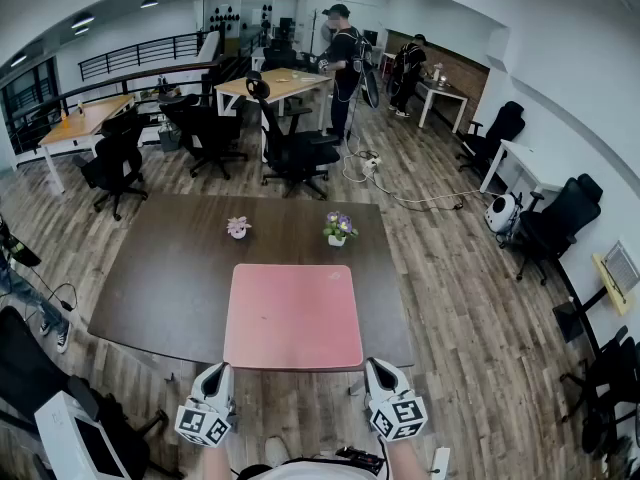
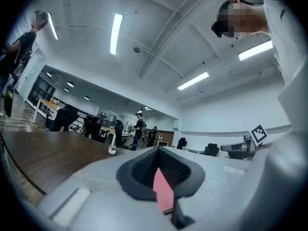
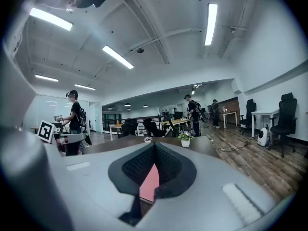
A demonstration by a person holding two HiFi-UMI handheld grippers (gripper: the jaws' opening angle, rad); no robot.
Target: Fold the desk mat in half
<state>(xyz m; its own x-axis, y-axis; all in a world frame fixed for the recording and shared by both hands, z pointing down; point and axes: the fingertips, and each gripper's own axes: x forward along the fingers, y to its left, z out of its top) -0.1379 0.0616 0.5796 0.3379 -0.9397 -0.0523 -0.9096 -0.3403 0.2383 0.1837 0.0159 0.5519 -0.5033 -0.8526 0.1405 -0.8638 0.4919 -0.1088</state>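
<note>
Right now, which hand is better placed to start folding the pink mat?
Neither beats the other. The left tool is shut on the near-left corner of the pink mat, and the right tool on its near-right corner, so both seem ready to lift together.

The mat (image 1: 293,313) lies on the table (image 1: 160,288), ahead of the left gripper (image 1: 216,370) and right gripper (image 1: 379,366); left pot (image 1: 238,229) and right pot (image 1: 339,232) stand beyond it.

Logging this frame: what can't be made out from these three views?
- Head view: the left gripper and right gripper cover their own tips, so contact with the desk mat's near edge is hidden.
- Both gripper views: jaws together; a pink sliver of mat shows in the gap behind them. Whether it is pinched or merely beyond is unclear.
- Head view: the flower pots are too small for detail.
</note>
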